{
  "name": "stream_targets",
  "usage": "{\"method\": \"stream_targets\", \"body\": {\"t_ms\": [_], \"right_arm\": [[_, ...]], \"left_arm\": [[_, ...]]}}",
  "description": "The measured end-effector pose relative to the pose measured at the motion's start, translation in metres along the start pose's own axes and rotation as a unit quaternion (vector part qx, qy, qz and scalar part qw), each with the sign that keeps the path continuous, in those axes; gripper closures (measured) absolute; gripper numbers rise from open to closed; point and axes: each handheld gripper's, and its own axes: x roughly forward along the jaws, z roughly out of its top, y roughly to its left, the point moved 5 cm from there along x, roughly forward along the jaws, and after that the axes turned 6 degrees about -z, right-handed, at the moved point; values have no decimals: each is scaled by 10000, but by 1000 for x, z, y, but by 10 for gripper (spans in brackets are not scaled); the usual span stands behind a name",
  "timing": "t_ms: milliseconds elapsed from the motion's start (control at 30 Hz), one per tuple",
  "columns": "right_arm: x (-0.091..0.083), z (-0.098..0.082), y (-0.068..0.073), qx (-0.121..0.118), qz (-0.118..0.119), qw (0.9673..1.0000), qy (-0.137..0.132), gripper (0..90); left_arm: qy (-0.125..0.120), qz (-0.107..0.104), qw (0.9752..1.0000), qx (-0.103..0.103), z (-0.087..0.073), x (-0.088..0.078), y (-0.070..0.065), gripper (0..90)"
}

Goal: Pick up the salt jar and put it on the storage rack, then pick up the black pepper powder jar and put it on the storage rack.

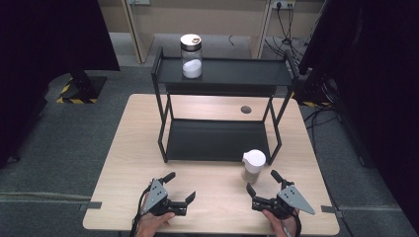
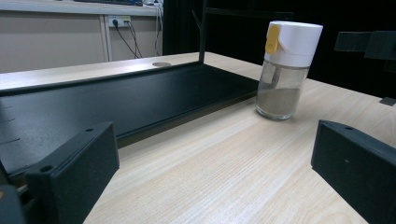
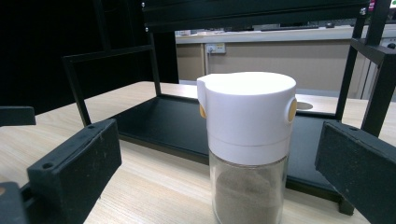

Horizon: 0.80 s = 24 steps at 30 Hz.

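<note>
A glass shaker point(image 1: 253, 167) with a white cap and brownish powder stands on the table in front of the black two-tier rack point(image 1: 220, 143), near its right front leg. My right gripper point(image 1: 264, 181) is open just before the shaker point(image 3: 247, 149), which stands between and slightly beyond its jaws. My left gripper point(image 1: 180, 186) is open at the table's front left, with nothing between its jaws; the shaker point(image 2: 287, 65) shows off to its right. A glass jar point(image 1: 191, 56) with a metal lid and white contents stands on the rack's top shelf.
The rack's lower shelf point(image 2: 116, 100) lies bare on the wooden table point(image 1: 136, 148). A round cable grommet point(image 1: 246, 109) sits behind the rack. Dark curtains and stand bases flank the table; cables hang at the back right.
</note>
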Motion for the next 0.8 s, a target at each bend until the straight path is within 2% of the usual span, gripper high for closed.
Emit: {"method": "stream_targets", "body": {"t_ms": [400,800], "right_arm": [[-2,1,1,-9,-27,10000,-27,7],[-1,0,2,-13,-1,10000,-15,7]], "left_arm": [[19,-65,10000,51,-1,1,-1,3],[20,2,10000,15,-1,0,0,3]]}}
